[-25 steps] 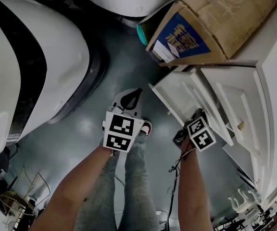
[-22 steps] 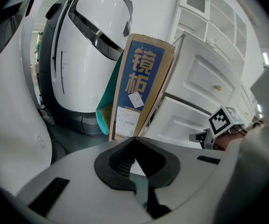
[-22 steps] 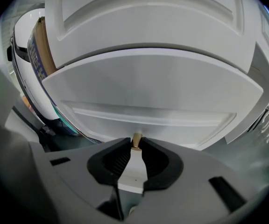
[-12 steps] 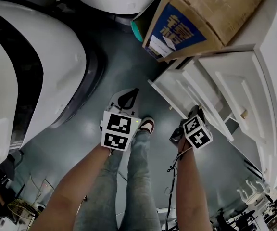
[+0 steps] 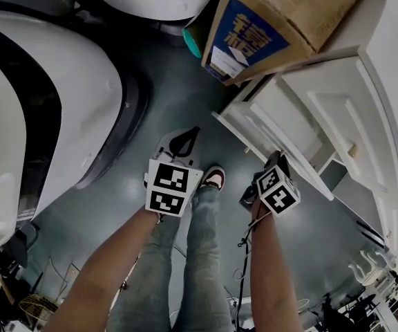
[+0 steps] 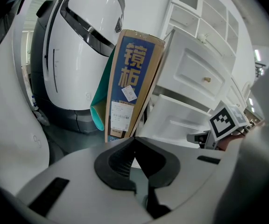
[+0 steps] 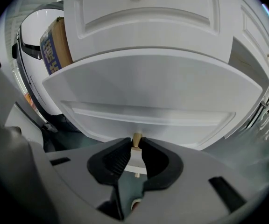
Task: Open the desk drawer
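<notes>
White desk (image 5: 392, 81): lower drawer (image 5: 268, 126) stands partly out, front facing the person, long axis level. Left gripper (image 6: 134, 140) closed, empty. Right gripper (image 7: 136, 142) clamps the drawer's knob (image 7: 137, 137). Drawer is further out than a second ago.

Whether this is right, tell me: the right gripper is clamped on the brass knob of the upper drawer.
Wrong drawer. The right gripper is clamped on the brass knob of the lower drawer, as the right gripper view shows.

White panelled drawer (image 7: 148, 97) with brass knob (image 7: 137, 140) stands pulled partly out.
</notes>
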`<action>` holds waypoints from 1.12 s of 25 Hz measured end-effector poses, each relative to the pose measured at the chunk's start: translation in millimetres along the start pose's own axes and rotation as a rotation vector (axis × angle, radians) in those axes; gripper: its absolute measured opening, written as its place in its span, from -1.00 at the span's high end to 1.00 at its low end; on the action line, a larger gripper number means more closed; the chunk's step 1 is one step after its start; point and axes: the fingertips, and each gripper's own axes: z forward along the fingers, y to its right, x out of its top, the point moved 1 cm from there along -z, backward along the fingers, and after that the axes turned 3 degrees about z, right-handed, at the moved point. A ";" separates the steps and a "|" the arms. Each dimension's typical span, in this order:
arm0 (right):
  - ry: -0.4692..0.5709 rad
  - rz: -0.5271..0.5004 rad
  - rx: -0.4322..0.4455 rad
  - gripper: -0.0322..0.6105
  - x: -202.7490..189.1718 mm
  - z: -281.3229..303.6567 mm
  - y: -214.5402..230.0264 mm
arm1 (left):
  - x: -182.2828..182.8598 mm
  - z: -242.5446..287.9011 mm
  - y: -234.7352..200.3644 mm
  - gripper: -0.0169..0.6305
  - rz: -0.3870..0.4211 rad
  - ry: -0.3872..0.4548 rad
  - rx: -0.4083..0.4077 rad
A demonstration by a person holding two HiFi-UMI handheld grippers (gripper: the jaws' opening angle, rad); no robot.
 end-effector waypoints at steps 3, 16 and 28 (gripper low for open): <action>-0.004 0.006 -0.003 0.65 -6.3 -4.3 -0.6 | -1.2 -2.9 -0.4 0.91 0.006 0.001 -0.003; -0.007 0.021 -0.006 0.65 -30.7 -20.1 -3.7 | -12.6 -12.8 0.9 0.91 0.018 -0.003 -0.016; -0.023 0.035 -0.004 0.65 -46.1 -26.4 -4.2 | -16.6 -17.8 2.5 0.91 0.030 -0.007 -0.023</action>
